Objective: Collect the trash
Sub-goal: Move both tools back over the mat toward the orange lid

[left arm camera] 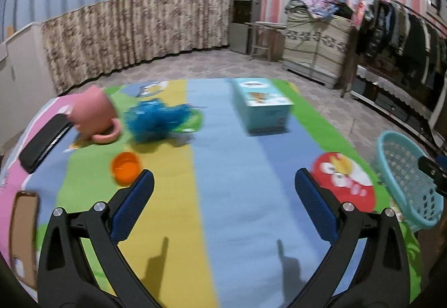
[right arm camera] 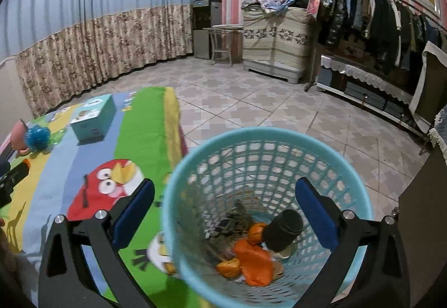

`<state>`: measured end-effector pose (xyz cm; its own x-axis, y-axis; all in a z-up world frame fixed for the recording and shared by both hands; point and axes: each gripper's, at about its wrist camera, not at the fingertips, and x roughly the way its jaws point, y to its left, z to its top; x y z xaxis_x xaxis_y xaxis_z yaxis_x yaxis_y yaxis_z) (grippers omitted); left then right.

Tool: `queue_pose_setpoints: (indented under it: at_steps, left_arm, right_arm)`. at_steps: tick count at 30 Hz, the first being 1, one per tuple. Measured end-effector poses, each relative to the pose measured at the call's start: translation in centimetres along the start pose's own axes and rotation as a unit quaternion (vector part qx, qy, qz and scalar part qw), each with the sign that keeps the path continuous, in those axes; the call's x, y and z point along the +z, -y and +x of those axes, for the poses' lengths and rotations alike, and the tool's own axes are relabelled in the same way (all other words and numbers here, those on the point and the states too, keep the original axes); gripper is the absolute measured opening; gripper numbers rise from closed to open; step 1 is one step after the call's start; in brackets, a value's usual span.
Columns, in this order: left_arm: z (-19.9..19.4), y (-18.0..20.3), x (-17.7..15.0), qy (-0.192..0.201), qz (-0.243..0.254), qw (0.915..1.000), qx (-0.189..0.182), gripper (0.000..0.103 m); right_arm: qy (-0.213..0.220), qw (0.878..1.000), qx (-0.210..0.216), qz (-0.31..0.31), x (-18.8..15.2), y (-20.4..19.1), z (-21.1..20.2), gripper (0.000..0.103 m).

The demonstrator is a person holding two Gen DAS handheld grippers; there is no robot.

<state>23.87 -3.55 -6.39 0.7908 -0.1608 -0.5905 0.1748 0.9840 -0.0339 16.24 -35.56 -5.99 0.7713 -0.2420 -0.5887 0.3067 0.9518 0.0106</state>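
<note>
My left gripper (left arm camera: 223, 190) is open and empty above the striped cartoon tablecloth (left arm camera: 223, 224). An orange cap or small cup (left arm camera: 125, 167) lies just left of its left finger. My right gripper (right arm camera: 223, 202) is open and empty above a light blue mesh trash basket (right arm camera: 181, 196), which stands beside the table's right edge. Inside the basket lie a dark cylindrical container (right arm camera: 283, 229), orange peel pieces (right arm camera: 257, 232), an orange wrapper (right arm camera: 255, 263) and dark scraps. The basket also shows at the right of the left wrist view (left arm camera: 402, 168).
On the table stand a pink mug (left arm camera: 93, 115), a blue mesh puff (left arm camera: 156, 118), a light blue tissue box (left arm camera: 261, 102), a black flat case (left arm camera: 44, 140) and a brown-rimmed object (left arm camera: 23, 232). A clothes rack (right arm camera: 377, 14) and a cabinet (right arm camera: 276, 40) stand across the tiled floor.
</note>
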Motion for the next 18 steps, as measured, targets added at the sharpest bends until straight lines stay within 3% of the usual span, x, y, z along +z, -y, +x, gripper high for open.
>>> queue_pose_setpoints:
  at_steps: [6, 13, 18]
  left_arm:
    - [0.9, -5.8, 1.2, -0.006, 0.002, 0.9981, 0.062, 0.097]
    - [3.0, -9.9, 2.4, -0.025, 0.002, 0.9965, 0.080, 0.097]
    - [5.8, -10.4, 1.4, -0.069, -0.007, 0.9953, 0.068, 0.097]
  right_arm:
    - [-0.006, 0.999, 0.001, -0.039, -0.1, -3.5, 0.1, 0.098]
    - [-0.015, 0.997, 0.017, -0.068, -0.6, -6.3, 0.5, 0.098]
    - [-0.031, 0.995, 0.022, -0.089, -1.2, -7.7, 0.9, 0.098]
